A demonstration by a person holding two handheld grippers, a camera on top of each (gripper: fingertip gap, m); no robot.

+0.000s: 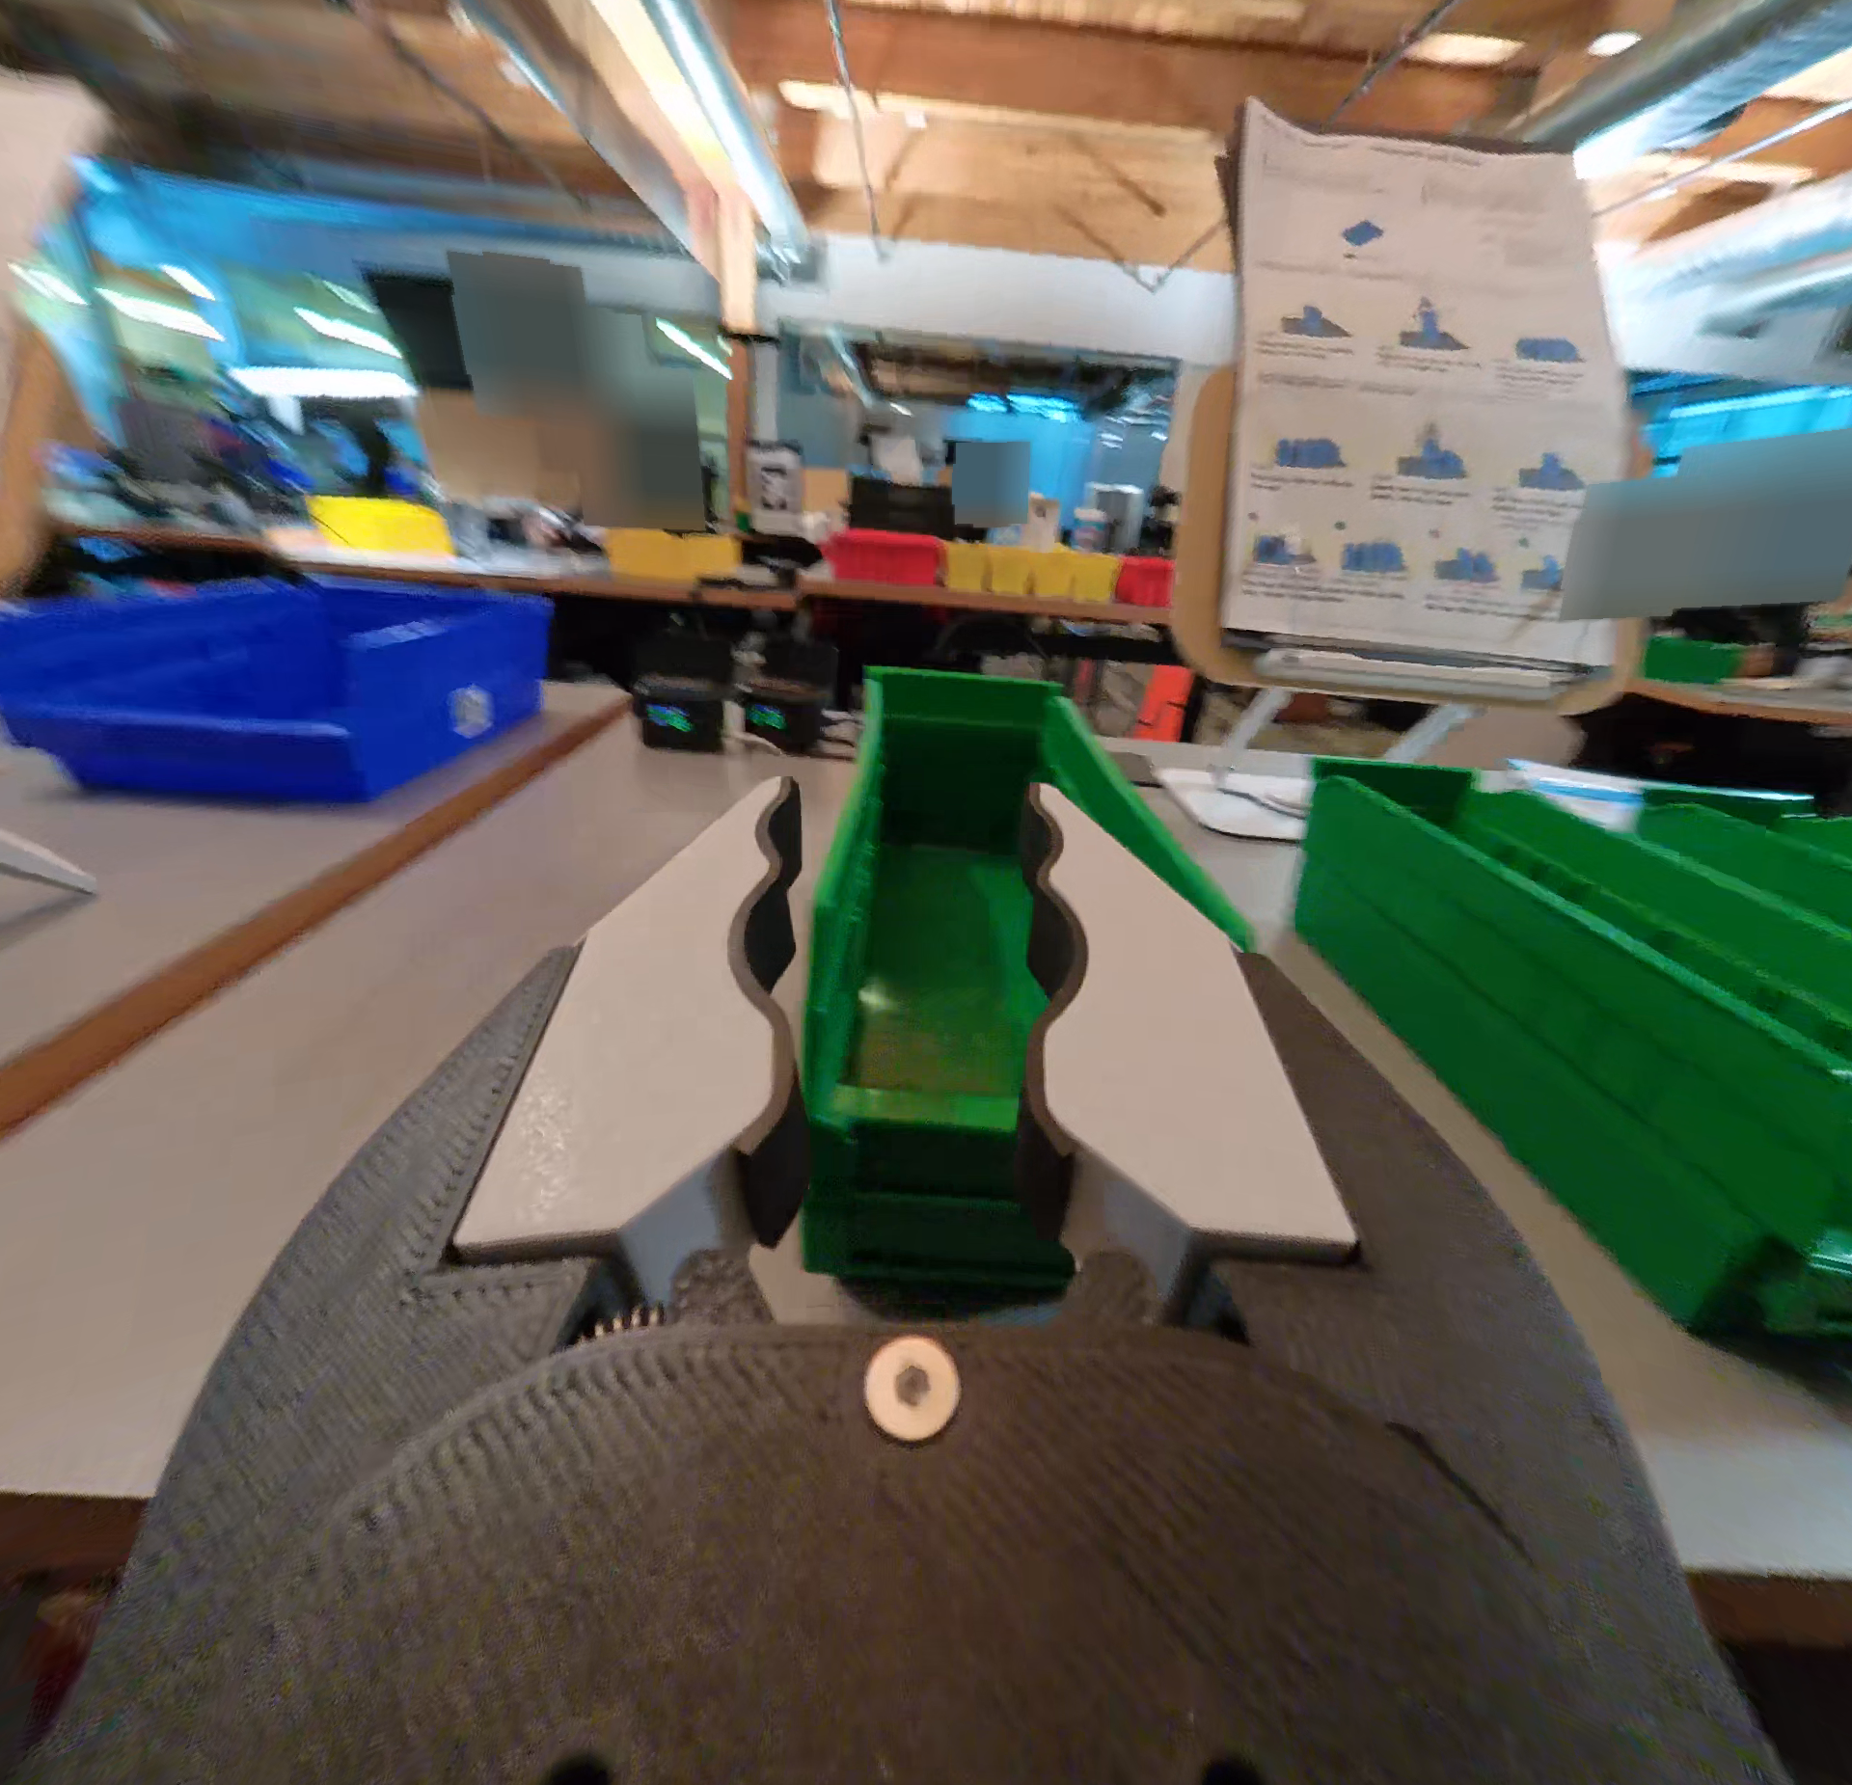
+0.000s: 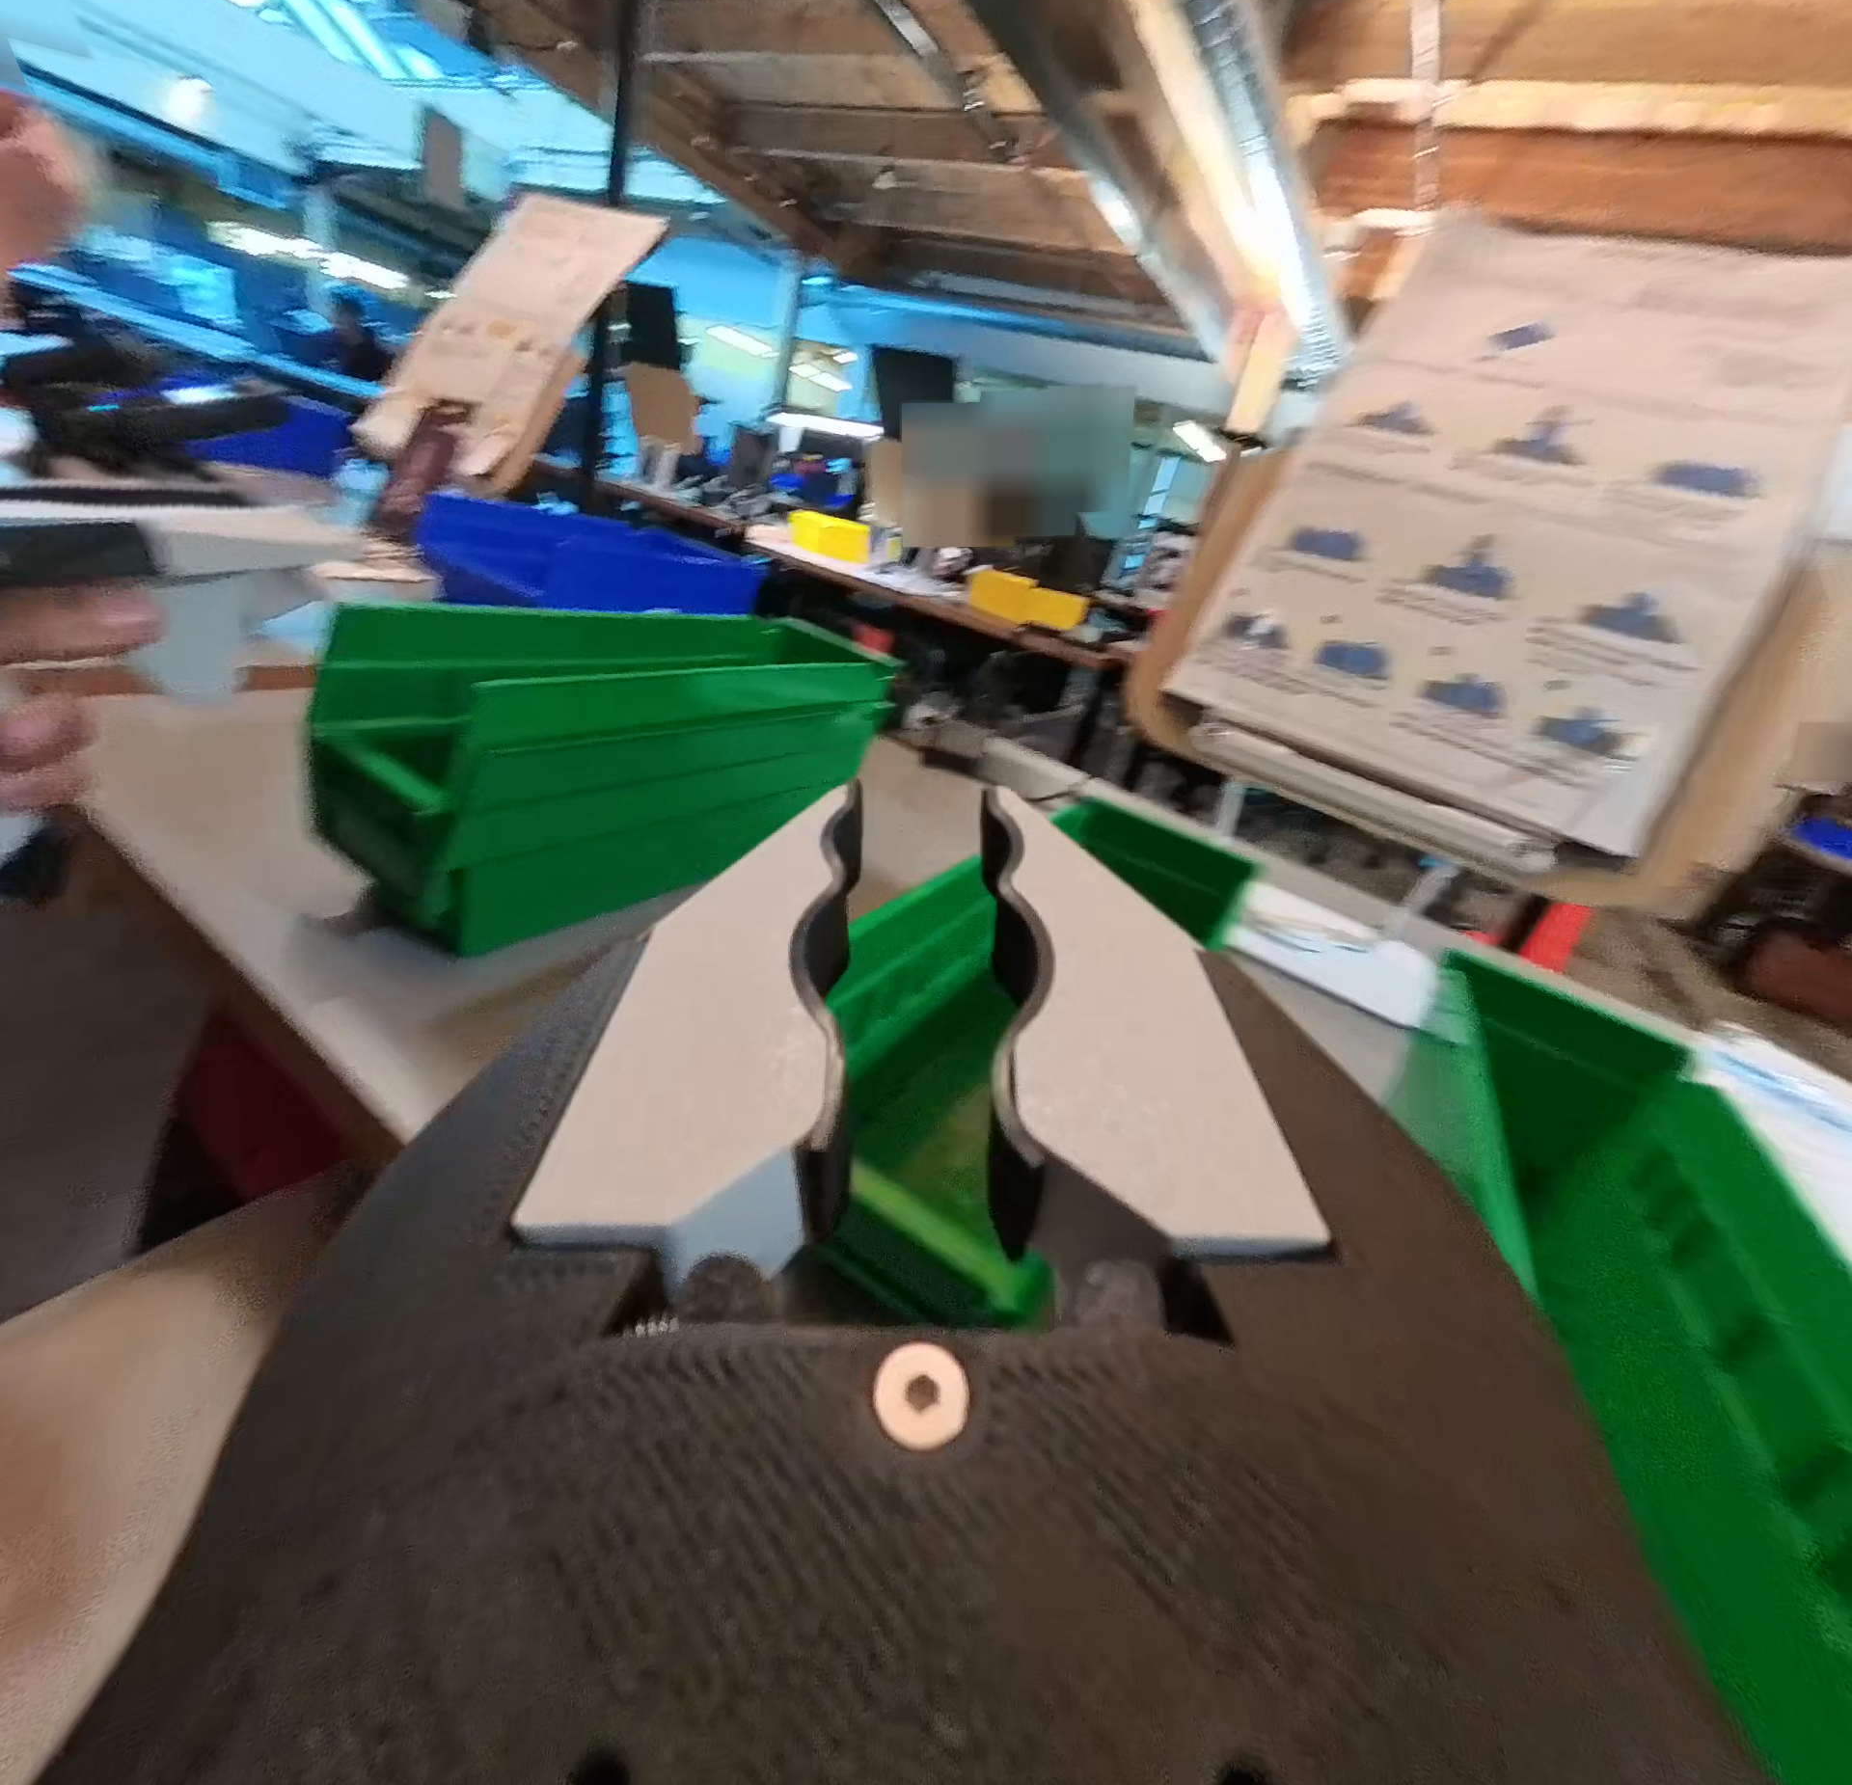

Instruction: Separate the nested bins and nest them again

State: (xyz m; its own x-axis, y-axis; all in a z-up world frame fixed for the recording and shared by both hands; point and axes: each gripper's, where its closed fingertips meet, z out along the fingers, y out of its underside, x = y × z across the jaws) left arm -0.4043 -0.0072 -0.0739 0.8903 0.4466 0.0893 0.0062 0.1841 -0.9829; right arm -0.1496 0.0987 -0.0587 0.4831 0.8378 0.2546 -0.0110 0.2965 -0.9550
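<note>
My left gripper (image 1: 912, 805) is shut on the near end of a stack of nested green bins (image 1: 932, 985), which runs away from me between the jaws. In the right wrist view this stack (image 2: 601, 765) hangs tilted over the table, with one of the left gripper's grey fingers (image 2: 215, 575) and a hand (image 2: 60, 635) at its left end. My right gripper (image 2: 922, 815) is shut on a single green bin (image 2: 932, 1086) that lies at an angle between the jaws. Its far end (image 2: 1152, 865) is near the table. More green bins (image 2: 1654, 1286) lie to the right, and also show in the left wrist view (image 1: 1553, 985).
A clipboard stand with printed sheets (image 1: 1403, 384) stands at the back right on a white base (image 1: 1243, 795). Blue bins (image 1: 281, 685) sit on the neighbouring table at the left, across a wooden edge (image 1: 301, 915). Yellow and red bins line the far benches.
</note>
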